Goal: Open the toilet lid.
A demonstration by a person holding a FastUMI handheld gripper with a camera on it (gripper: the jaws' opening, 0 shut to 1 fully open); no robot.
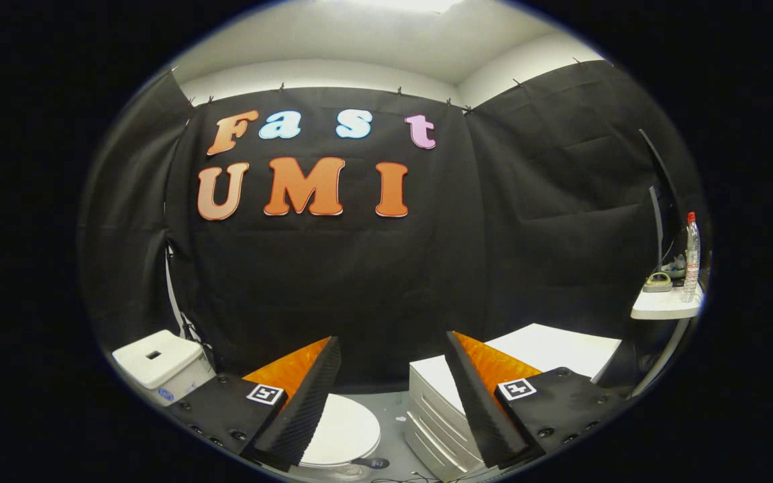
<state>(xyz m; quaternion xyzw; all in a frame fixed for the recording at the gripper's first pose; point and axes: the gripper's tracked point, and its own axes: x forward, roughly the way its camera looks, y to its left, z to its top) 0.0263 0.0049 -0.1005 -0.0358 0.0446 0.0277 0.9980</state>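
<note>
The gripper [393, 382] hung released above the floor, its two fingers [306, 402] spread wide apart with nothing between them, their ribbed black pads facing each other and their orange backs turned outward. Each finger base carried a small square black-and-white marker [265, 394]. Below and just ahead of the left finger lay the toilet [346, 433], seen from above, its round white toilet lid [349, 426] down and closed; part of the lid was hidden behind the left finger, and neither finger touched it. Just beside the toilet, under and beyond the right finger, stood a white drawer unit [437, 409] with several ribbed drawer fronts and a flat white top that ran on behind the right finger. Well apart on the left side, beyond the left finger base, sat a white box [158, 362] with a small dark slot in its top. Farther off on the right, a small white table [665, 305] held a clear plastic bottle [691, 258] with a red cap, upright, with a small greenish object [657, 282] near it whose kind was too small to tell. A grey floor [393, 409] showed between the toilet and the drawer unit.
</note>
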